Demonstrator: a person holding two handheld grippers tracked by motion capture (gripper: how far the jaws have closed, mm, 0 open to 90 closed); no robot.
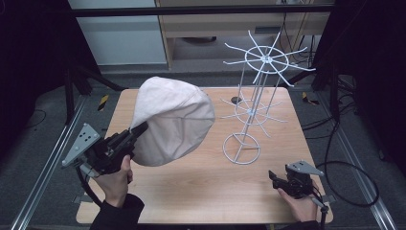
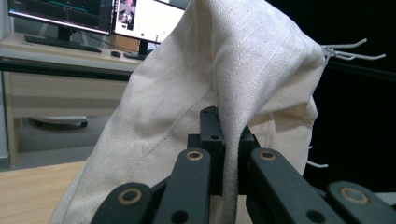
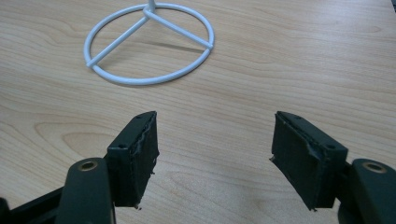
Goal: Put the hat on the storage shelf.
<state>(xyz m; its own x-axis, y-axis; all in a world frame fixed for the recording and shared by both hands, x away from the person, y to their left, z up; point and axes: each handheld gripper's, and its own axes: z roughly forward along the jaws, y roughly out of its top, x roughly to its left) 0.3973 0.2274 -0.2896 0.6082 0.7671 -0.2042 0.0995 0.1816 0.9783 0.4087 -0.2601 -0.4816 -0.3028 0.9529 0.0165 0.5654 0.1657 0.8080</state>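
Cream cloth hat (image 2: 224, 88) between left fingers (image 2: 212, 140)

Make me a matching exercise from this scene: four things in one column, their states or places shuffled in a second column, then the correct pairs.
Things:
1. left gripper
2. right gripper
3. cloth hat
4. white wire rack

States or places:
A. stands upright on the table's far right part
B. held up above the table
C. jaws spread apart, nothing between them
D. jaws closed on fabric

Pairs: 1-D, 2-C, 3-B, 4-A
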